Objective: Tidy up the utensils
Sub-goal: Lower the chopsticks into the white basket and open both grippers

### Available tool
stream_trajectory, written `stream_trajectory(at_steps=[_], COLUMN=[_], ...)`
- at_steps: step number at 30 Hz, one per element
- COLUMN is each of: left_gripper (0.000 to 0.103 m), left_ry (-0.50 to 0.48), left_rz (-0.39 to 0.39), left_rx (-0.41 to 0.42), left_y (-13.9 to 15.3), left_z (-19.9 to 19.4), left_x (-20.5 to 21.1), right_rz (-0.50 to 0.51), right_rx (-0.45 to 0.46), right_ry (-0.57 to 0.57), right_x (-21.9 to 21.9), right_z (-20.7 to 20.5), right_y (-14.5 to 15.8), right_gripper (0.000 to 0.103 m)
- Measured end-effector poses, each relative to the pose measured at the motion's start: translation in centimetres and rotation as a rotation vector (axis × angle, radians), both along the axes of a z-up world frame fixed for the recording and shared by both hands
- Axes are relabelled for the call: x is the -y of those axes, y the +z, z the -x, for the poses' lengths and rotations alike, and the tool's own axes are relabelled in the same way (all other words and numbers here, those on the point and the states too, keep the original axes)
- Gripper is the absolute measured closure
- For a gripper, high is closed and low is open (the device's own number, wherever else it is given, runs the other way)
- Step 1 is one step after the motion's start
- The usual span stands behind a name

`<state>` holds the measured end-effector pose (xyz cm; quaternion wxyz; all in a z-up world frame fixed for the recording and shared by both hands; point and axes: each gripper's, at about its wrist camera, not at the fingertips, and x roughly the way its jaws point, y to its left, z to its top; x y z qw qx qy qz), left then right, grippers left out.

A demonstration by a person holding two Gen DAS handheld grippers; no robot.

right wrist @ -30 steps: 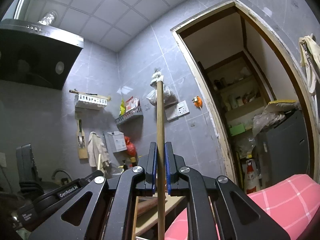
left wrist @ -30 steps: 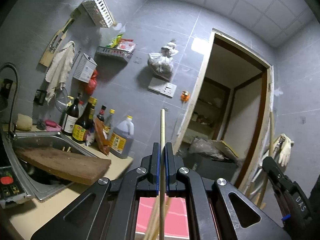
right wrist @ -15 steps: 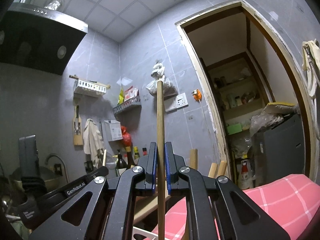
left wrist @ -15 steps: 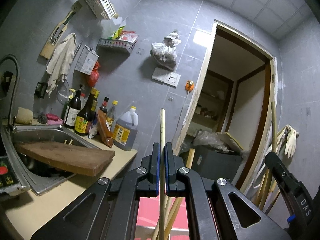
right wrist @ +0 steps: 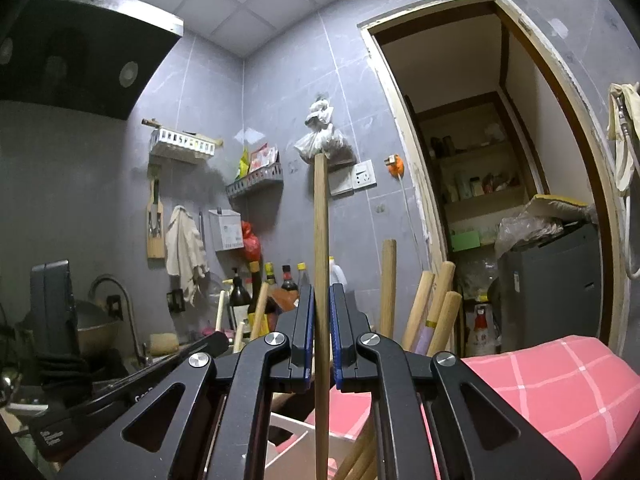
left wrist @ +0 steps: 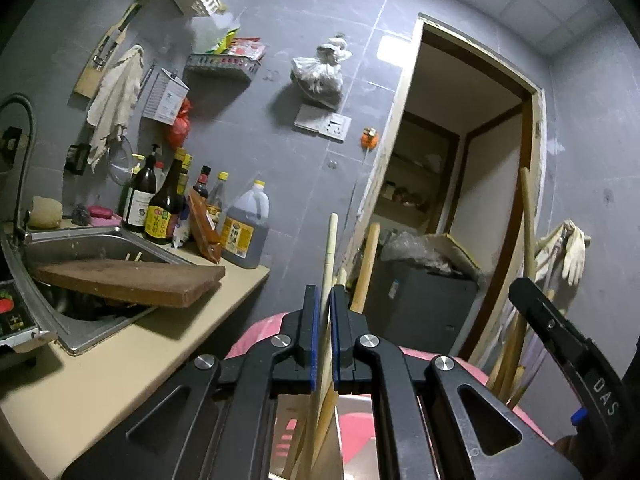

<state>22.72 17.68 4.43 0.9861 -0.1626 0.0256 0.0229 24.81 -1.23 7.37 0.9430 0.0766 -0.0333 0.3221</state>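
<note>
With each stick clamped upright, the pale stick [left wrist: 330, 248] in the left gripper [left wrist: 325, 344] and the brown stick [right wrist: 321, 248] in the right gripper [right wrist: 321, 344], both are best lowered straight into the white holder [right wrist: 296, 440] beside the other handles [right wrist: 424, 308] before the fingers are loosened.

Both the left gripper [left wrist: 325, 304] and the right gripper [right wrist: 322, 304] are matte black, with blue pads [left wrist: 315, 340] lining the inner faces of two straight fingers. Triangular cut-outs pierce their angled link arms, and round silver screws [right wrist: 277, 338] mark the joints. Seen from the side, one body carries white lettering.
</note>
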Motion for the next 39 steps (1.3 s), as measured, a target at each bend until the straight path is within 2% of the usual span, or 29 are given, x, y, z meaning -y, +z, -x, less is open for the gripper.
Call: stream_trajectory(at_steps=[15, 39], left_gripper=[0.099, 0.098], left_ry=[-0.029, -0.066], left_rz=[0.005, 0.016], left_rx=[-0.066, -0.066], left_y=[-1.4, -1.2], left_z=[0.0, 0.2], left_x=[0.4, 0.4], right_rz=[0.044, 0.058], right_rx=[-0.049, -0.077], right_ry=[-0.019, -0.033], right_x=[-0.1, 0.3], right_z=[0.3, 0.3], right_y=[-1.2, -1.7], right_gripper=[0.097, 0.097])
